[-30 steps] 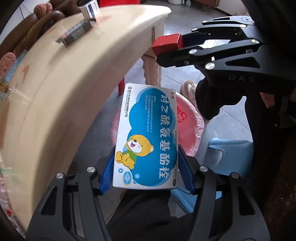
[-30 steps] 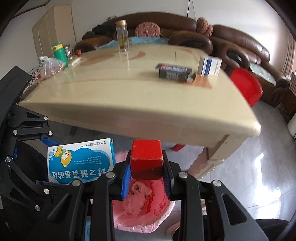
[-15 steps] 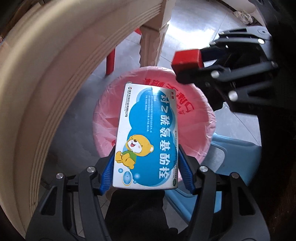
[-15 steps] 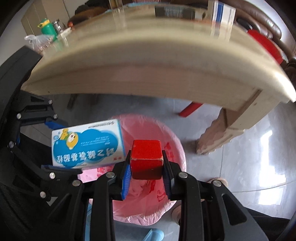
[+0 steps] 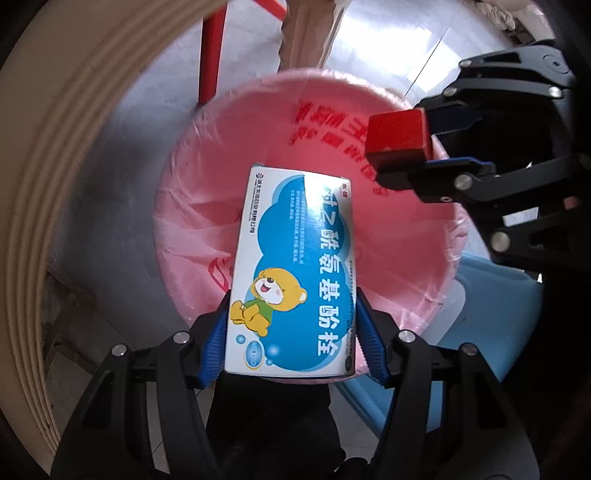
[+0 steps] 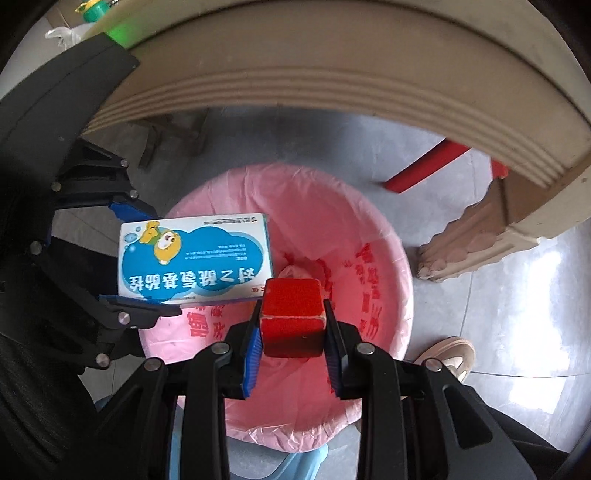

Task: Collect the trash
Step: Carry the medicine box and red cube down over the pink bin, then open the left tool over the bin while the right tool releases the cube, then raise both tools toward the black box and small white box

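Hanging above the pink-lined bin (image 5: 258, 155), the blue-and-white medicine box (image 5: 295, 273) sits clamped across its narrow sides in the left gripper (image 5: 293, 332); light, thin cardboard that would likely crush if squeezed. Beside it, the right gripper (image 6: 291, 332) pinches a stiff red block (image 6: 291, 314), both under the table edge (image 6: 332, 74).

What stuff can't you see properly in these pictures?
- Bottom of the pink-lined bin: in the left wrist view the bear box covers it; in the right wrist view the red block does.
- Tabletop: both views show only the table edge from below.
- Small print on the bear box: too tiny.
- Green bottle: cut off by the edge, right wrist view.
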Action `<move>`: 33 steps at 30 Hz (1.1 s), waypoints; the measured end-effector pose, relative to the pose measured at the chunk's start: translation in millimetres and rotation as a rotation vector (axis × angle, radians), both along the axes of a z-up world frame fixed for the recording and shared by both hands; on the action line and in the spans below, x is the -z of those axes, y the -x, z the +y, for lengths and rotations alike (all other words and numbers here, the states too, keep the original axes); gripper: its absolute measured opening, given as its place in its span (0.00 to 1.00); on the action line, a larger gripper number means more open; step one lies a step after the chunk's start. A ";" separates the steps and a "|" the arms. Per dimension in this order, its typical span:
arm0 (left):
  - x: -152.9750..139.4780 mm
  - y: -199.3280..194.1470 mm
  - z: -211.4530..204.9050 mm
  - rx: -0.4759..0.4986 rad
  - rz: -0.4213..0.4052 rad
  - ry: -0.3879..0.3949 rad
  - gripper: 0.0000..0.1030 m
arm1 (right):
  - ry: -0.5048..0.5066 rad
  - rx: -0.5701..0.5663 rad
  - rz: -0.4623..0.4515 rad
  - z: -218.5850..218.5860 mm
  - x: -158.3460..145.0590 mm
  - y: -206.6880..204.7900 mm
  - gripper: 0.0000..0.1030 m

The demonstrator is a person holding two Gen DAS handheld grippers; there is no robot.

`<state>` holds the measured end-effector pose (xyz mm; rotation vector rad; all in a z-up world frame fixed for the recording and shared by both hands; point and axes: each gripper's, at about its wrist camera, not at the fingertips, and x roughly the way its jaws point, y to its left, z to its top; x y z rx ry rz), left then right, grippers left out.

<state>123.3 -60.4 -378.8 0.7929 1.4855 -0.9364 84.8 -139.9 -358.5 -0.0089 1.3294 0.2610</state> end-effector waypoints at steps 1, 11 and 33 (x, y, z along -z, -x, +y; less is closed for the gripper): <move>3.4 -0.7 -0.6 0.002 -0.002 -0.011 0.59 | -0.003 -0.006 0.009 1.7 0.7 0.1 0.28; 5.0 -6.1 -5.4 0.003 -0.014 -0.062 0.76 | 0.005 -0.037 -0.023 3.6 -5.3 -0.6 0.73; -185.8 3.4 18.6 -0.131 -0.338 0.081 0.84 | -0.229 0.144 -0.198 -61.1 -147.7 -0.4 0.83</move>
